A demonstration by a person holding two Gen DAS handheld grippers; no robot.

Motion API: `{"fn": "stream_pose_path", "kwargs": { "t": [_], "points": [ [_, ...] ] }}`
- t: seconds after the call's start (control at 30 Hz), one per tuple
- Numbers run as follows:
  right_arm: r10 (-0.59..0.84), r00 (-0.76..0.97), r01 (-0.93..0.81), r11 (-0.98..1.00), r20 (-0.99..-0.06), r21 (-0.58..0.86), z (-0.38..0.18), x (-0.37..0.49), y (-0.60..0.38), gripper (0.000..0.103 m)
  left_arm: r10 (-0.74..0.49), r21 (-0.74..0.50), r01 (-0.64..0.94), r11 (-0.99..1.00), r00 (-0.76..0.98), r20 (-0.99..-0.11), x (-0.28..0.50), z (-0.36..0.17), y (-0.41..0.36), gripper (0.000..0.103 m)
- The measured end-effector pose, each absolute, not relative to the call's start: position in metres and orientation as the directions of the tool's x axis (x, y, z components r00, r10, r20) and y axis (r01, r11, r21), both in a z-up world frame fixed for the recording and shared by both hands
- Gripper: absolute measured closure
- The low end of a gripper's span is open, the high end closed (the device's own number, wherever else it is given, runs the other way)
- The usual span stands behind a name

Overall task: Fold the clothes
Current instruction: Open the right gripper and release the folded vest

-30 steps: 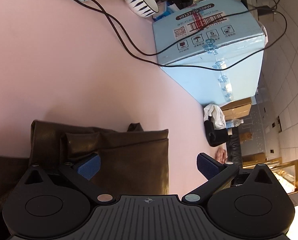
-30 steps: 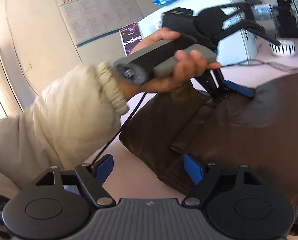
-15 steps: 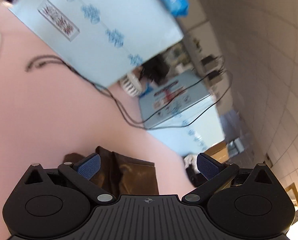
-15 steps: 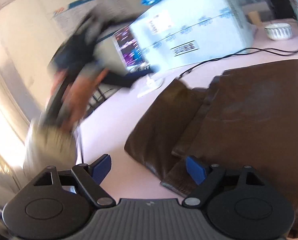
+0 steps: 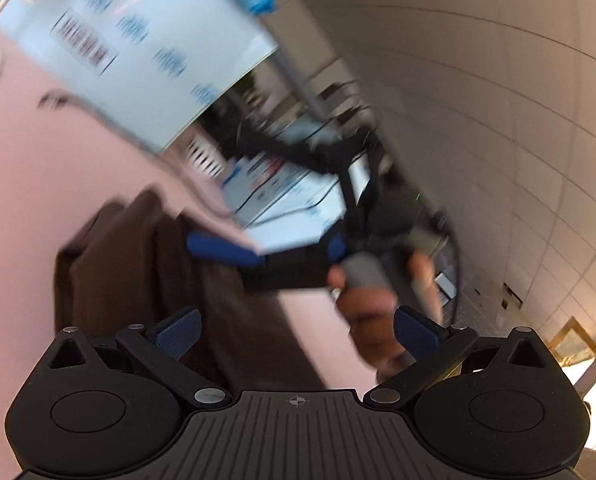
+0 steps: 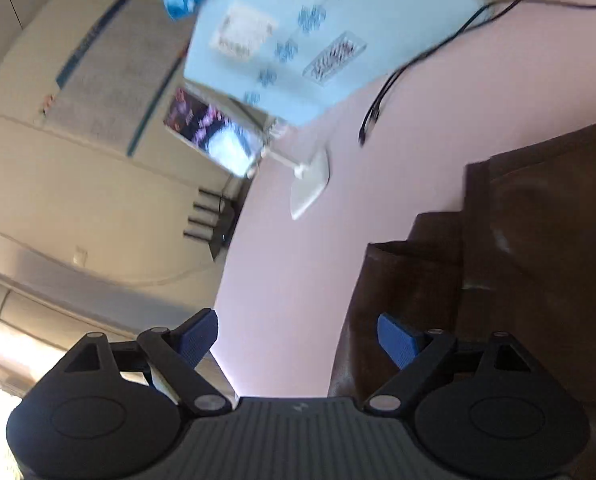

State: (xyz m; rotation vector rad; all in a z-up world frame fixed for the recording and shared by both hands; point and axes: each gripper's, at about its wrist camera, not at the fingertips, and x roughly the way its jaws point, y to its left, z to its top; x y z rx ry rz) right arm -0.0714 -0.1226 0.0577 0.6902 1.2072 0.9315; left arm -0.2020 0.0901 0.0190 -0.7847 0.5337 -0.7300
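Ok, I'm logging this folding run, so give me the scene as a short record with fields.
garment: brown garment, folded in layers, lying on the table
surface: pink table
left gripper: open, nothing between its pads
right gripper: jaws opening, nothing between them, at the garment's edge
background: light blue carton, black cable
image quality: motion blur in both views

A dark brown leathery folded garment (image 6: 518, 264) lies on the plain pale pink tabletop (image 6: 298, 280). At twelve o'clock stands a light blue cardboard box (image 6: 322, 40) printed with darker blue marks. Both grippers are black, with blue finger pads (image 6: 198, 336).
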Motion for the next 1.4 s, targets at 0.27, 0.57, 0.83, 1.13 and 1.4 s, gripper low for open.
{"fn": "stream_pose_path", "kwargs": {
  "t": [0.27, 0.57, 0.83, 1.13, 1.4],
  "points": [
    [0.766, 0.065, -0.224, 0.636, -0.640, 0.739, 0.037, -0.041, -0.069, 0.013, -0.760, -0.800, 0.338, 0.496, 0.614, -0.212, -0.183, 0.001, 0.102, 0.000],
    [0.772, 0.177, -0.149, 0.634, -0.611, 0.759, 0.023, -0.031, -0.078, 0.016, -0.763, -0.796, 0.360, 0.487, 0.618, -0.187, -0.183, 0.001, 0.108, 0.000],
    [0.711, 0.437, -0.273, 0.689, -0.551, 0.672, 0.102, -0.068, -0.131, 0.016, -0.698, -0.864, 0.257, 0.432, 0.703, -0.140, -0.163, 0.013, 0.131, 0.000],
    [0.596, 0.451, -0.144, 0.783, -0.664, 0.605, 0.103, -0.162, -0.234, 0.015, -0.652, -0.827, 0.139, 0.544, 0.690, -0.313, -0.119, 0.027, 0.101, 0.000],
    [0.708, 0.433, 0.016, 0.613, -0.558, 0.790, 0.025, -0.186, -0.277, 0.021, -0.642, -0.876, -0.020, 0.482, 0.673, -0.368, -0.113, 0.014, 0.109, 0.000]
  ]
}}
